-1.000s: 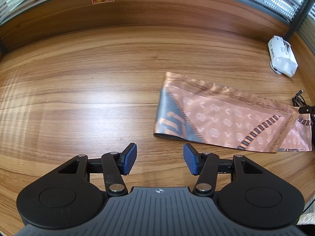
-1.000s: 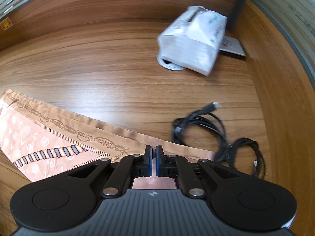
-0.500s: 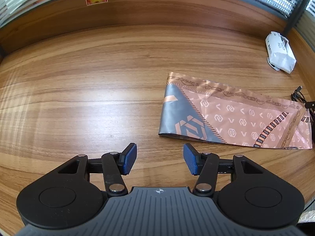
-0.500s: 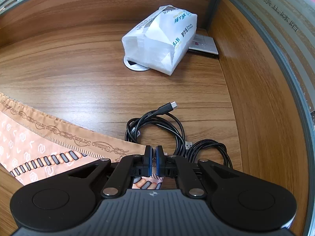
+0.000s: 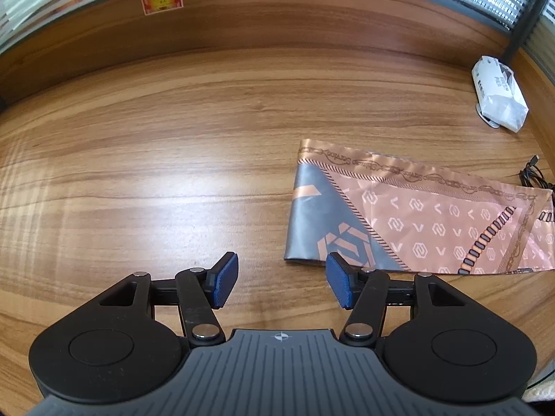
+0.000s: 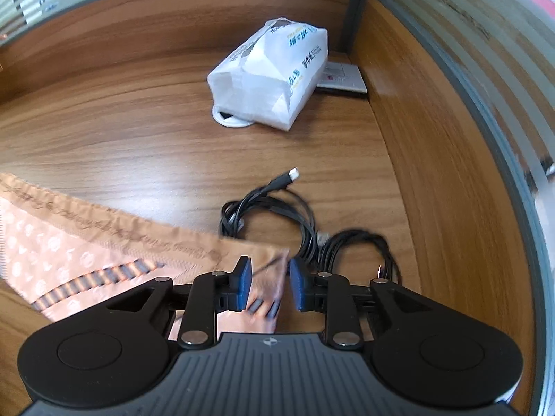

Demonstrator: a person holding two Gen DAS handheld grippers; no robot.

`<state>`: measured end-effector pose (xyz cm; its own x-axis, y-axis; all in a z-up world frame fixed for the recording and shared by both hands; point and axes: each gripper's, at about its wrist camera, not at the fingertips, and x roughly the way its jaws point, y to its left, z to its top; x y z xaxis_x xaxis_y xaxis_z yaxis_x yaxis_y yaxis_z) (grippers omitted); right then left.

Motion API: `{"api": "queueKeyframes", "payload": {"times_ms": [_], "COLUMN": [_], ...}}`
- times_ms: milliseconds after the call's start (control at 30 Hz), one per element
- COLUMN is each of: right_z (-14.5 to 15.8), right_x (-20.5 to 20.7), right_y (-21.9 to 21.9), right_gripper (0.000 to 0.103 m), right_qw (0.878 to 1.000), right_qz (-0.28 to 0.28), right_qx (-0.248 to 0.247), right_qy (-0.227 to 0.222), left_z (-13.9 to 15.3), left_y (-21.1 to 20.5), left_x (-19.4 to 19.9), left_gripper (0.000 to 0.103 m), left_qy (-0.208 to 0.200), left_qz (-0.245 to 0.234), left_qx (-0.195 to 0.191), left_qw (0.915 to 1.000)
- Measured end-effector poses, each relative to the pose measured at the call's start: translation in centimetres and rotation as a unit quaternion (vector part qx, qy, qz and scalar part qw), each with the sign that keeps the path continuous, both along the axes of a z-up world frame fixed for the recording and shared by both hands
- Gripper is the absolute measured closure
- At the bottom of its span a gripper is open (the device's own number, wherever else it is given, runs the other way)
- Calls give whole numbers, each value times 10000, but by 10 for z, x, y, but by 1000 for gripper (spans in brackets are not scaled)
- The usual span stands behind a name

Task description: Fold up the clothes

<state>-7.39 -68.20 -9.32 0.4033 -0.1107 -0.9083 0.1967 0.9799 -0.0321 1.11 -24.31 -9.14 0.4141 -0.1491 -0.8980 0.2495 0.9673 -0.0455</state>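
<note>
A pink and grey patterned silk scarf (image 5: 416, 215) lies folded into a long strip on the wooden table. My left gripper (image 5: 281, 286) is open and empty, just in front of the scarf's grey left end. In the right wrist view the scarf's right end (image 6: 104, 253) lies under my right gripper (image 6: 267, 286), which is open, its blue pads (image 6: 242, 284) apart on either side of the scarf's corner.
A white tissue pack (image 6: 274, 72) stands at the back right over a round cable port; it also shows in the left wrist view (image 5: 499, 97). Coiled black cables (image 6: 301, 222) lie just past the scarf's right end. Wooden partition walls (image 6: 433, 138) close off the back and right.
My right gripper was shut on the scarf's right end and has opened, letting the corner drop. The scarf has shifted right. My left gripper stayed open and came closer to the scarf's left end.
</note>
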Motion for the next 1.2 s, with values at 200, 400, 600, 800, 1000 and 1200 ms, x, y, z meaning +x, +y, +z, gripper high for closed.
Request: {"api": "queueKeyframes", "payload": {"times_ms": [200, 400, 600, 800, 1000, 1200], "right_z": [-2, -4, 2, 8, 10, 6], "right_x": [-30, -52, -65, -66, -60, -51], "right_y": [3, 4, 5, 9, 22, 44], "right_gripper": [73, 73, 72, 71, 71, 70], "right_qw": [9996, 9987, 9980, 9980, 9985, 9988], "right_qz": [-222, -424, -574, -606, -513, -377], "right_qx": [125, 189, 167, 126, 140, 275], "right_qy": [125, 194, 184, 160, 148, 162], "left_z": [-13, -30, -44, -45, -42, -39], "left_y": [-4, -12, -18, -16, 1, 53], "left_x": [19, 35, 42, 39, 29, 19], "left_gripper": [45, 54, 69, 95, 99, 98], "left_qy": [146, 357, 484, 403, 319, 357], "left_qz": [-53, -195, -262, -209, -148, 317], "left_qx": [-158, -229, -150, -48, 209, 379], "left_qw": [9998, 9989, 9984, 9990, 9992, 9981]}}
